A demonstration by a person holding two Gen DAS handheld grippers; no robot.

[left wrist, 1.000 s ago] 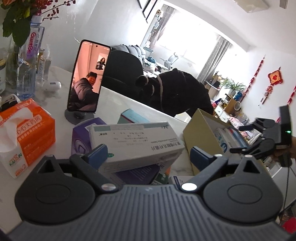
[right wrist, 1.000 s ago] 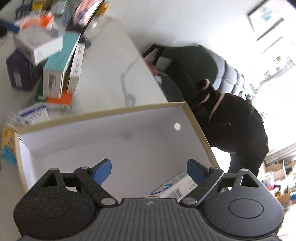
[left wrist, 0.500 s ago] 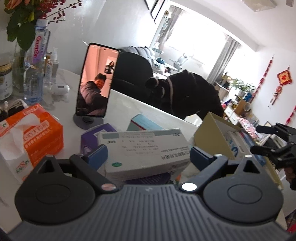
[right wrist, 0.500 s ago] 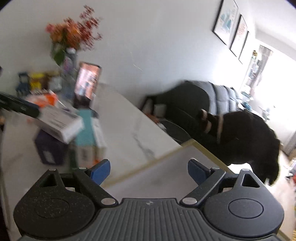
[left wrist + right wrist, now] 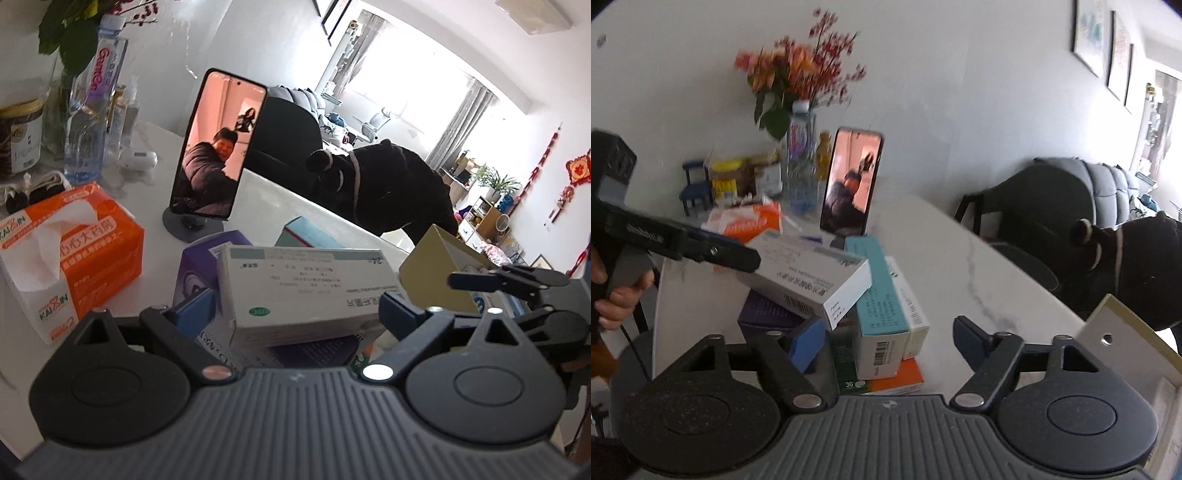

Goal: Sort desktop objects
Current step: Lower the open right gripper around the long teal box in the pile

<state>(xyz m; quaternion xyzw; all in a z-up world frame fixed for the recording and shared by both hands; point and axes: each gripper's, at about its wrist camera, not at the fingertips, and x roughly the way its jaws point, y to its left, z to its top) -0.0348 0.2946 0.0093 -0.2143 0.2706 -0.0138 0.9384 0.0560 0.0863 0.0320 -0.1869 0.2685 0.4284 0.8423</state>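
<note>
A white medicine box [image 5: 306, 284] lies tilted on a purple box [image 5: 199, 266]. My left gripper [image 5: 295, 312] is open, its fingertips at the box's two ends without pressing it. From the right wrist view one of its fingers [image 5: 720, 253] runs along that white box [image 5: 809, 277]. My right gripper [image 5: 888, 338] faces the pile with its jaws closing. A teal box [image 5: 879, 295] and the flat boxes under it show between the fingers, untouched. In the left wrist view the right gripper [image 5: 480, 295] hangs beside the open cardboard box [image 5: 432, 273].
On the white marble table [image 5: 960, 258], an orange tissue pack [image 5: 74, 251] sits left of the pile. A phone on a stand [image 5: 218, 147] is behind it, then a water bottle [image 5: 96, 103], jars and flowers [image 5: 798, 74]. A hand [image 5: 617, 295] holds the left gripper. A dark chair [image 5: 1052, 206] is beyond the table.
My right gripper has swung left from over the cardboard box to face the pile, and its jaws have narrowed. The left gripper turned slightly; the white box stayed on the pile.
</note>
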